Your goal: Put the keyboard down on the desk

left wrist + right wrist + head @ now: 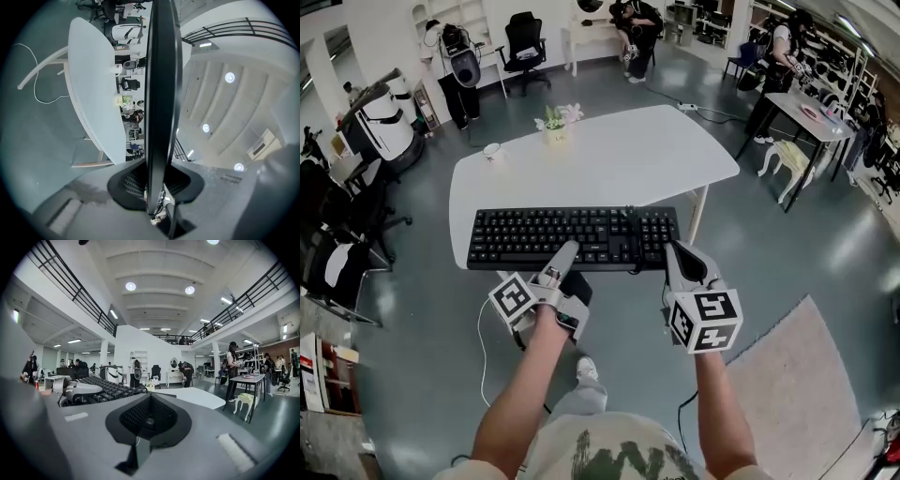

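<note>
Keyboard (572, 236) pinched at near edge in my left hand-held gripper (566, 253); right hand-held gripper (674, 253) closed, empty, at right end. Needed level lowering onto surface (609, 155).

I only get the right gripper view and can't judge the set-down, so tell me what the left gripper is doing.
Observer: The left gripper is clamped on the keyboard's near edge, and the board stands edge-on between its jaws.
Operator: Tell me where the keyboard is against the desk.
Observer: In the head view it lies across the white desk's near edge, with desk beyond it and floor on this side. Whether it touches, I cannot tell.
Operator: Name anything on the desk I'd miss.
Observer: A white cup toward the far left, beside a small flower pot, both apart from the keyboard.
</note>
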Demonstrator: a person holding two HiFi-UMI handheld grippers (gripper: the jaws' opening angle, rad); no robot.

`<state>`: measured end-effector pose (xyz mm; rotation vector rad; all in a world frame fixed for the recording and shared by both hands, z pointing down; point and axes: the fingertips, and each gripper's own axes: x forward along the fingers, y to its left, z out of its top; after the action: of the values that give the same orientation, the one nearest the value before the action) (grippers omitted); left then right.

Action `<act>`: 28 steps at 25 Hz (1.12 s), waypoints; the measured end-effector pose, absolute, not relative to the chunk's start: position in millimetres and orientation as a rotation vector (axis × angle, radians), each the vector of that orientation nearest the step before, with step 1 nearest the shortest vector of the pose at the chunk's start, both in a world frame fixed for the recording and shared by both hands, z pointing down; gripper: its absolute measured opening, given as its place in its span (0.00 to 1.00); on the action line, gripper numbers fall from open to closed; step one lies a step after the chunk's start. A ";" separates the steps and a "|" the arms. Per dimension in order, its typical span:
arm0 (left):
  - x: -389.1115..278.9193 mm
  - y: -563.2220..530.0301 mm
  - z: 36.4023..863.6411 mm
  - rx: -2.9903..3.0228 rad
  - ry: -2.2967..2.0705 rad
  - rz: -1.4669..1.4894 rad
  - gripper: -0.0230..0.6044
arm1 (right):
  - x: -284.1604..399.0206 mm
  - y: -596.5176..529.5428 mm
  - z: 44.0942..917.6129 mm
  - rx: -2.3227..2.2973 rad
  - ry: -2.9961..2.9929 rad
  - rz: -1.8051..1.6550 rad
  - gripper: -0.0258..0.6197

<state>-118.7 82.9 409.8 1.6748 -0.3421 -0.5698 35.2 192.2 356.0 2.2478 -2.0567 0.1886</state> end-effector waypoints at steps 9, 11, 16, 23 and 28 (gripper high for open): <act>-101.7 -9.6 410.0 1.687 -0.311 -0.511 0.18 | 45.4 99.4 350.2 2.275 -1.984 0.204 0.04; -98.4 -27.7 411.3 1.684 -0.301 -0.502 0.18 | 45.7 80.7 348.9 2.276 -1.980 0.201 0.04; -94.9 -61.8 414.8 1.663 -0.280 -0.488 0.18 | 46.9 49.5 347.9 2.291 -1.955 0.197 0.04; -88.4 -92.6 418.0 1.659 -0.251 -0.474 0.18 | 53.9 23.8 350.4 2.311 -1.905 0.203 0.04; -86.8 -106.9 424.9 1.651 -0.254 -0.470 0.18 | 56.3 9.4 357.9 2.314 -1.892 0.214 0.04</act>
<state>-86.8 -106.9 424.9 1.6508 -0.2543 -0.4697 56.3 9.4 357.9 2.3142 -1.8917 0.2144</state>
